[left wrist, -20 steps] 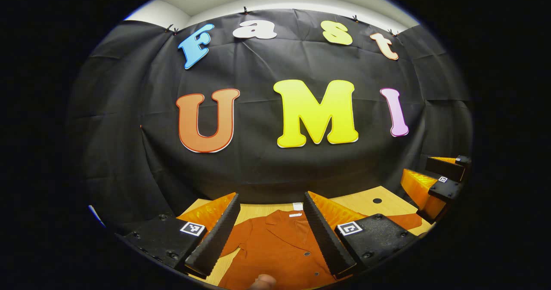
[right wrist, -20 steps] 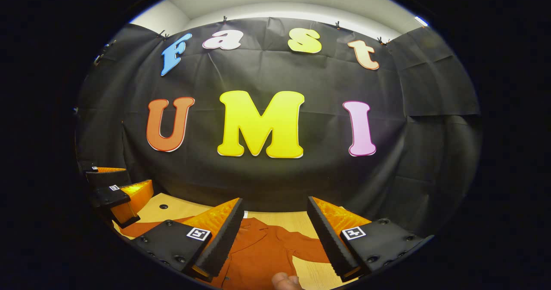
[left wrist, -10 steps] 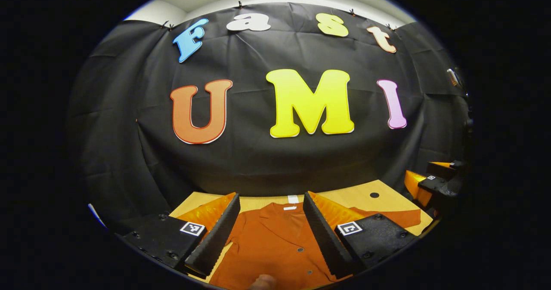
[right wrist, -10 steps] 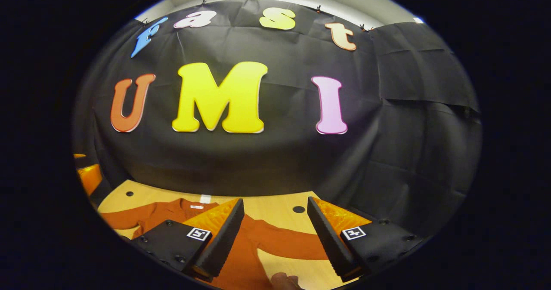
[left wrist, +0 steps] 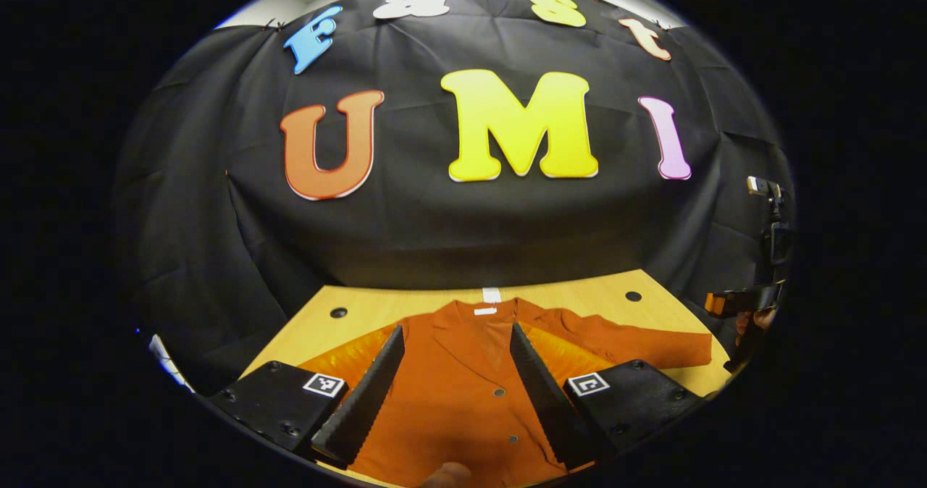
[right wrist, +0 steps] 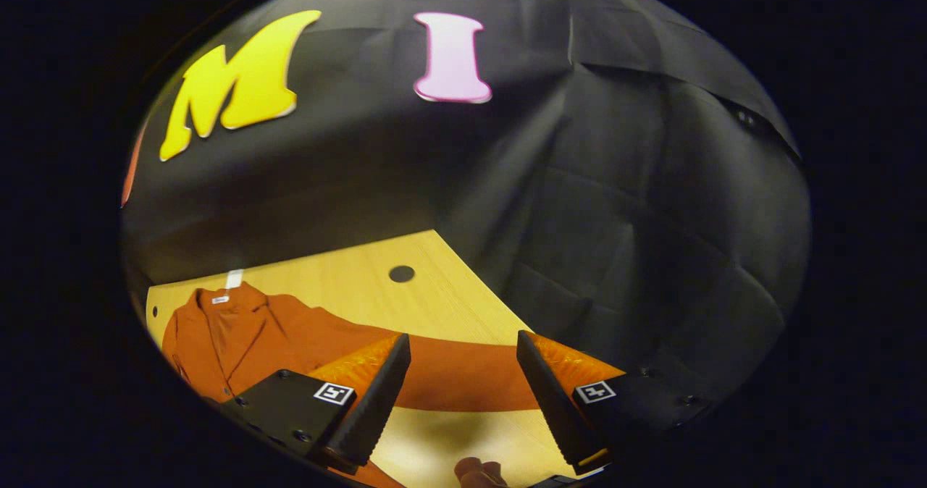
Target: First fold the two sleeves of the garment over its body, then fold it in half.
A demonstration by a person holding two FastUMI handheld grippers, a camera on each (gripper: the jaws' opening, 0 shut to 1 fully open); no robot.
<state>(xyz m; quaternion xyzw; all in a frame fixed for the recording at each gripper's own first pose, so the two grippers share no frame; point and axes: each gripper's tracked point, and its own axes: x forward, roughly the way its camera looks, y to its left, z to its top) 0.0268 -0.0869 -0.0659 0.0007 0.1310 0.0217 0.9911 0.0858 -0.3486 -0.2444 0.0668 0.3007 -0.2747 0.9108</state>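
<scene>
A rust-orange buttoned garment point(left wrist: 463, 379) lies flat on the wooden table point(left wrist: 572, 296), its collar toward the back wall. My left gripper point(left wrist: 456, 332) hangs open above the garment's chest, its fingers straddling the button line. One sleeve point(left wrist: 637, 347) stretches out to the right, and the other gripper point(left wrist: 735, 303) is held by a hand beyond its cuff. In the right gripper view the garment's body point(right wrist: 217, 336) sits at the left and that sleeve point(right wrist: 463, 379) runs across between the fingers. My right gripper point(right wrist: 462, 339) is open above the sleeve, holding nothing.
The table point(right wrist: 347, 271) has small round holes point(right wrist: 401, 274) near its back corners. A white tag point(left wrist: 492, 295) lies behind the collar. Black cloth walls close in the back and right sides. A fingertip point(right wrist: 478, 470) shows at the bottom edge.
My right gripper swung right, from the garment's body out over the right sleeve, and tipped downward. The left gripper tilted down, bringing more of the garment and table into view.
</scene>
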